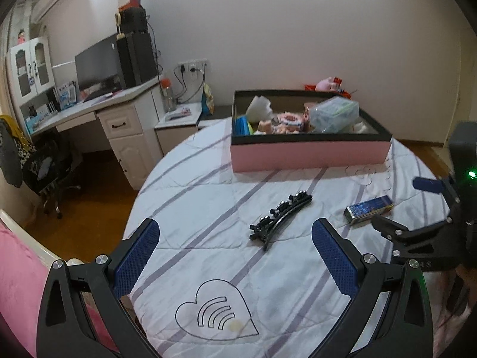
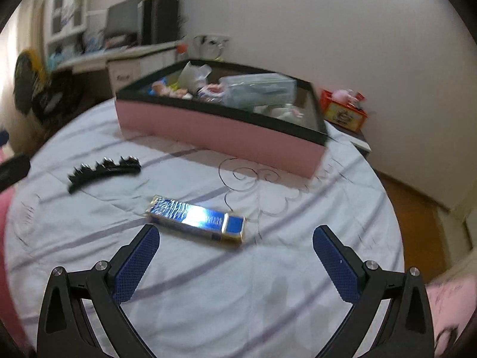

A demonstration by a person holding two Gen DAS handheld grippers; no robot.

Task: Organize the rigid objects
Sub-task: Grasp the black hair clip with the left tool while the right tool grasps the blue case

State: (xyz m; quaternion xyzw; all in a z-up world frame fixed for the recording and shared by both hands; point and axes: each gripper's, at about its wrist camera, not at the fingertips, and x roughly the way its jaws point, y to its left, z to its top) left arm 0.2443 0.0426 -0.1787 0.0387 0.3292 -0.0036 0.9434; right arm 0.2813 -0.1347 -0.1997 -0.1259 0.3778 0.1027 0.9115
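Observation:
A black hair clip (image 1: 280, 217) lies on the white striped bedspread (image 1: 208, 197), just ahead of my open, empty left gripper (image 1: 235, 235). A shiny blue and gold flat box (image 1: 369, 208) lies to its right. In the right wrist view the blue box (image 2: 196, 219) lies just ahead of my open, empty right gripper (image 2: 235, 238), and the hair clip (image 2: 104, 170) lies further left. The right gripper also shows in the left wrist view (image 1: 402, 205), close to the blue box. A pink box with a black rim (image 1: 310, 152) holds several items at the far side; it also shows in the right wrist view (image 2: 220, 134).
A desk with a monitor (image 1: 98, 65) and an office chair (image 1: 44, 164) stand at the left. A nightstand (image 1: 179, 119) stands behind the bed. A red and yellow toy box (image 2: 342, 110) sits on a side table at the right. Wooden floor (image 2: 417, 217) lies past the bed's edge.

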